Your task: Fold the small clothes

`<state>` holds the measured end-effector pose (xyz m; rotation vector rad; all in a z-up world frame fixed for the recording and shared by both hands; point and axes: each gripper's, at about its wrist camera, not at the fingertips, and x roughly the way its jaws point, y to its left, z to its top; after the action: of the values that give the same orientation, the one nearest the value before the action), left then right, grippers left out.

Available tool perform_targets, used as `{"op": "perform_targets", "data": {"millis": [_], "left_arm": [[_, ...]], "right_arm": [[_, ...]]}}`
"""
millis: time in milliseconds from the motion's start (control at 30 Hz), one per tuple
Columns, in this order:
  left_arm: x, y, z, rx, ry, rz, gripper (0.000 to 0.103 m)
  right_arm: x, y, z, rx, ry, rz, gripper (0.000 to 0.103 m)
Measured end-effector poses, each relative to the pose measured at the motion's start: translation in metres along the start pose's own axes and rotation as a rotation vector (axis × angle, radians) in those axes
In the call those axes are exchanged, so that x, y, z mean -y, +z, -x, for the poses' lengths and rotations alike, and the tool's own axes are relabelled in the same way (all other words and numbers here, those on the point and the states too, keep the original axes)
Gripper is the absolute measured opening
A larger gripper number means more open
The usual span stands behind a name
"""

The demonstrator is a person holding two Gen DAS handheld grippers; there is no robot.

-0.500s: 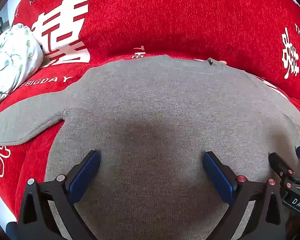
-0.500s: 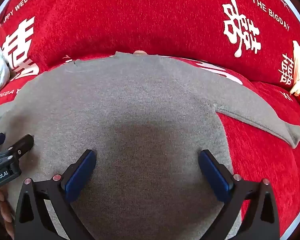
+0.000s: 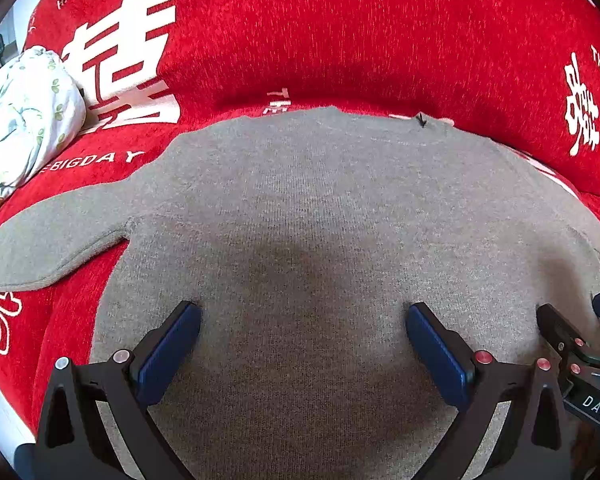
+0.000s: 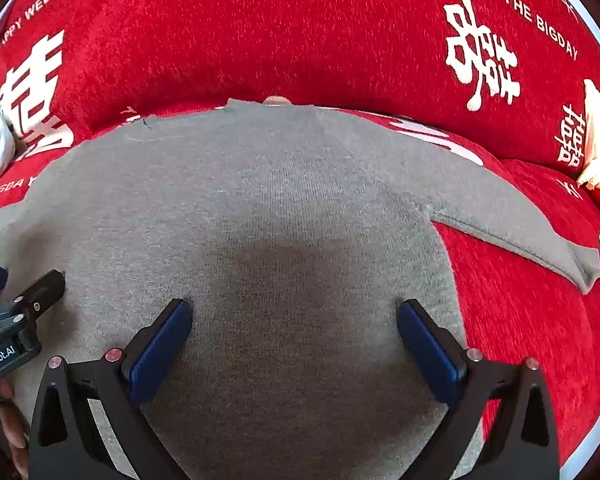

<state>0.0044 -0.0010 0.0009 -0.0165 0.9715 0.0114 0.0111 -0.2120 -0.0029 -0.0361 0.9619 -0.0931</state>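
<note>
The grey sweater (image 3: 320, 220) is a fine knit, matt and slightly fuzzy, with faint vertical ribs in the weave and a stitched seam along the sleeve (image 4: 512, 220) edge. Under the sweater, the red cover (image 3: 340, 40) is a plush, chenille-like cloth with a short rough pile that catches light in streaks; its white lettering looks woven in and flat. Left of the sweater lies a bundle of thin, smooth printed cloth (image 3: 24, 120), white with small green leaves. The left tool (image 3: 302, 344) and right tool (image 4: 294, 340) have matt black hard plastic arms, dull blue rubbery pads (image 3: 172, 352) and small shiny metal pins.
</note>
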Motion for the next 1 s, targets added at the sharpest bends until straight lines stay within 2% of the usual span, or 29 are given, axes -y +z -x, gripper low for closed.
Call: {"op": "perform_targets", "data": {"millis": [167,300,400,567,767,933,1000], "left_arm": [[0.001,0.011,-0.009,-0.084,-0.021,-0.011,0.103],[0.000,0.022,-0.016,-0.269,-0.042,-0.022,0.103],[0.001,0.028,-0.015,-0.335,-0.052,-0.022,0.103],[-0.018,0.033,0.005,-0.288,-0.025,0.054,0.103],[-0.012,0.045,0.030,-0.202,0.064,0.000,0.103],[0.002,0.057,0.040,-0.152,-0.007,0.005,0.103],[0.008,0.059,0.041,-0.140,-0.013,-0.001,0.103]], "right_arm": [[0.000,0.010,-0.004,-0.088,-0.006,-0.005,0.102],[0.002,0.025,-0.012,-0.219,0.005,-0.003,0.103],[0.003,0.033,-0.012,-0.246,0.023,-0.005,0.103],[-0.002,0.040,0.008,-0.166,0.019,0.002,0.103],[-0.006,0.050,0.027,-0.086,0.012,0.026,0.103],[0.003,0.058,0.040,-0.034,0.010,0.017,0.103],[0.010,0.059,0.042,-0.026,0.011,0.009,0.103]]}}
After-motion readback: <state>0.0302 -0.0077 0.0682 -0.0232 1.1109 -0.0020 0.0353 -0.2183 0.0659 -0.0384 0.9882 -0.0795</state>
